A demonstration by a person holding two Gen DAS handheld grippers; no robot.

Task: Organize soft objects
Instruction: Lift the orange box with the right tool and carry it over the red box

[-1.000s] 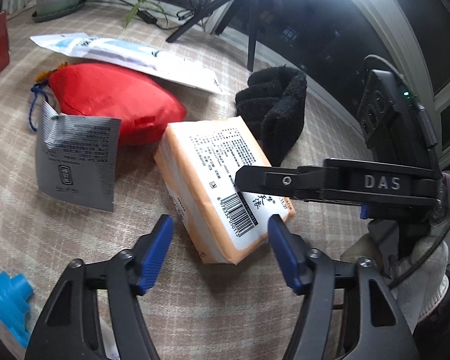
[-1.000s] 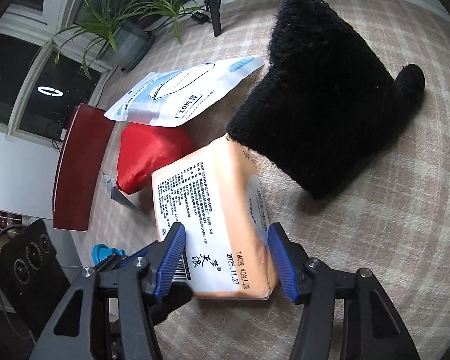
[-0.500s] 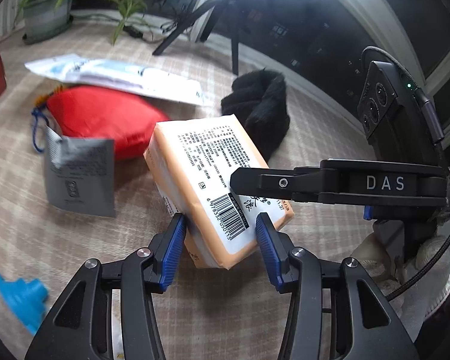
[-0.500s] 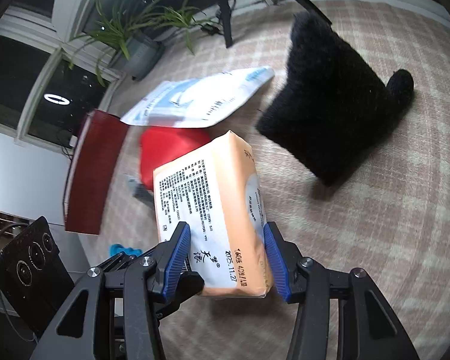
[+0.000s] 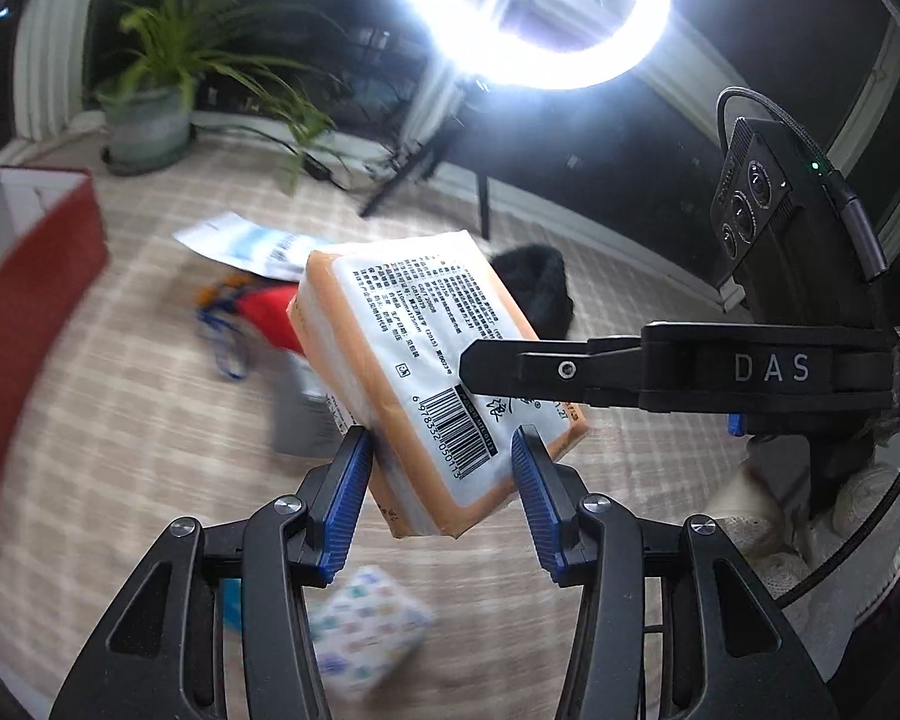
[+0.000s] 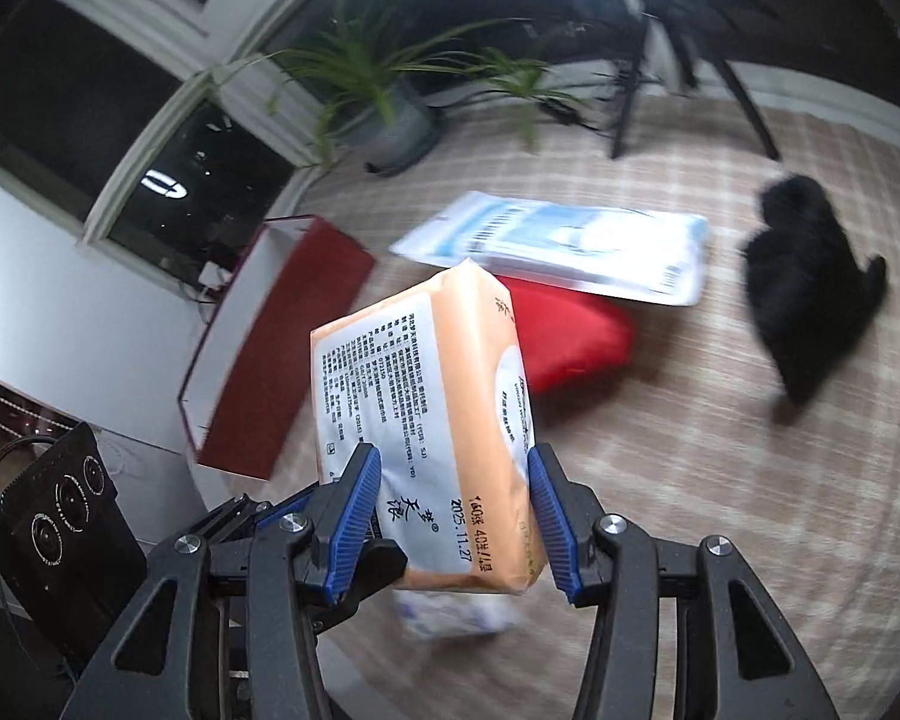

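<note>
Item one: orange tissue pack (image 5: 426, 372), printed white label with a barcode. It sits off the surface (image 5: 150, 420), pinched at its near end from two sides.

My left claw (image 5: 438, 504): clenched on the tissue pack, one blue pad on each long side. My right claw (image 6: 453, 516): likewise clenched on the same pack, near the printed date.

Item two: red pouch (image 6: 570, 336), lying on the surface just behind the tissue pack, blue cord trailing beside it.

Item three: flat white-and-blue packet (image 6: 570, 246), behind the tissue pack, its edge overlapping the red pouch.

Item four: black fuzzy cloth (image 6: 810, 288), well right of the tissue pack.

Item five: red box (image 6: 282, 348), open, white inside, left of the tissue pack.

Item six: small patterned pack (image 5: 366, 630), on the surface below the tissue pack; blurred.

Item seven: potted plant (image 5: 150, 114), far behind the tissue pack.
</note>
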